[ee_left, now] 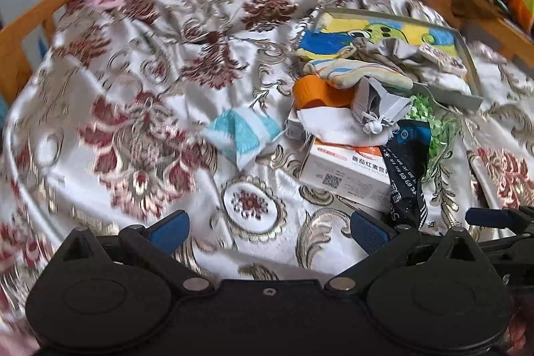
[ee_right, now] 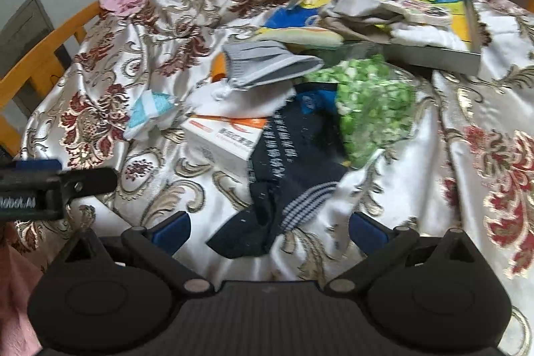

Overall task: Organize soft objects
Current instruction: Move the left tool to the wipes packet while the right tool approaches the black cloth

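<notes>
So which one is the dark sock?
Find the grey tray at the back of the flowery bedspread, then come nearer past the white box. The dark sock lies draped over that box's right end, the only navy thing, with pale stripes near its toe.

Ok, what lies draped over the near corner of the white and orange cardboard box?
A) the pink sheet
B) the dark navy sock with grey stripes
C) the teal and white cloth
B: the dark navy sock with grey stripes hangs across the corner of the white and orange cardboard box, seen from both wrists.
</notes>
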### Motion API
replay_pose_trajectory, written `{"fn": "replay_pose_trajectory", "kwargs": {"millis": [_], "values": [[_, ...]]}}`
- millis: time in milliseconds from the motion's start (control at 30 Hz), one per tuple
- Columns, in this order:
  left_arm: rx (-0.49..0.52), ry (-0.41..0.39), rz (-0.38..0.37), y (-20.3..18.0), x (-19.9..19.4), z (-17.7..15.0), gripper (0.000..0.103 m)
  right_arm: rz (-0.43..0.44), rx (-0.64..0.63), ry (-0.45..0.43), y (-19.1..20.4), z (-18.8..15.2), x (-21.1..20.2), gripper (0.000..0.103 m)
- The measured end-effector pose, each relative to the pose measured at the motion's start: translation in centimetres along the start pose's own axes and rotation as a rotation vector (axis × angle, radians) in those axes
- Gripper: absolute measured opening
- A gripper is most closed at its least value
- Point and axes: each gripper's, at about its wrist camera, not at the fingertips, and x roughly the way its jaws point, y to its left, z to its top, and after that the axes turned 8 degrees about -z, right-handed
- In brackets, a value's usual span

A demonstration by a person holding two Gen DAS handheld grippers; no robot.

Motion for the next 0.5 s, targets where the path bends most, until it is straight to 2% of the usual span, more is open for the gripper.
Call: {"fn": "replay_pose_trajectory", "kwargs": {"millis": [133,233,367,500], "values": [[0.127,-0.003,-0.004,0.1,0.4,1.6,0.102,0.013,-0.020,-0.034,0.8,0.1,0.2,0.103],[0.209,-0.020,0.006,0.6,0.9,2.7,0.102,-0.002,-0.032,-0.091,1.2,0.2,-0.1,0.103],[0.269,-0.029,-0.026,1.8,1.9,3.8,0.102,-0.026,-0.063,-0.184,1.6,0.7,-0.8,0.103],[0.315,-0.043,-0.066,3.1,3.5,4.6,0.102,-0.041,-0.102,-0.224,1.9,1.4,-0.2,0.103]]}}
